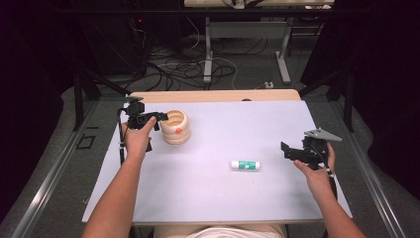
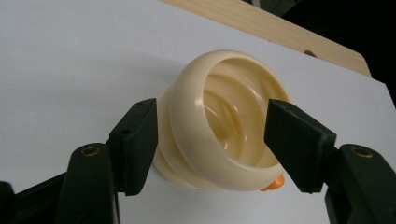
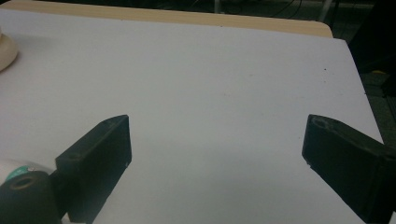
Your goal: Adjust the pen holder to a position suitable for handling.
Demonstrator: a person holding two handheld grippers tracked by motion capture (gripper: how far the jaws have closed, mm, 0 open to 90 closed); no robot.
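- At the bench's 10 o'clock: left gripper (image 1: 159, 117) at the cream ribbed cup (image 1: 176, 127), jaws spread apart and straddling its rim, one outside the wall, one over the mouth; not visibly pressed on it, so released.
- Small orange bit (image 2: 273, 183) peeking out at the cup's base; too small to identify.
- Likely risk: cup leaning in the left gripper view, so a pinch on the rim alone could tip it or let the smooth wall slide out.
- Near bench centre, toward 5 o'clock: white tube with a green label (image 1: 244, 164), lying on its side, well apart from both grippers; round body, so a nudge could set it rolling.
- At 3 o'clock: right gripper (image 1: 287, 150) held above bare bench, jaws wide and released, nothing between them.
- Bench (image 1: 247, 124): smooth pale sheet over a wooden top, wood edge showing at 12 o'clock; slick surface, little grip for anything pushed.
- Room beyond: dark, with loose cables (image 1: 173, 67) on the floor and metal table legs (image 1: 208, 49) at 12 o'clock.
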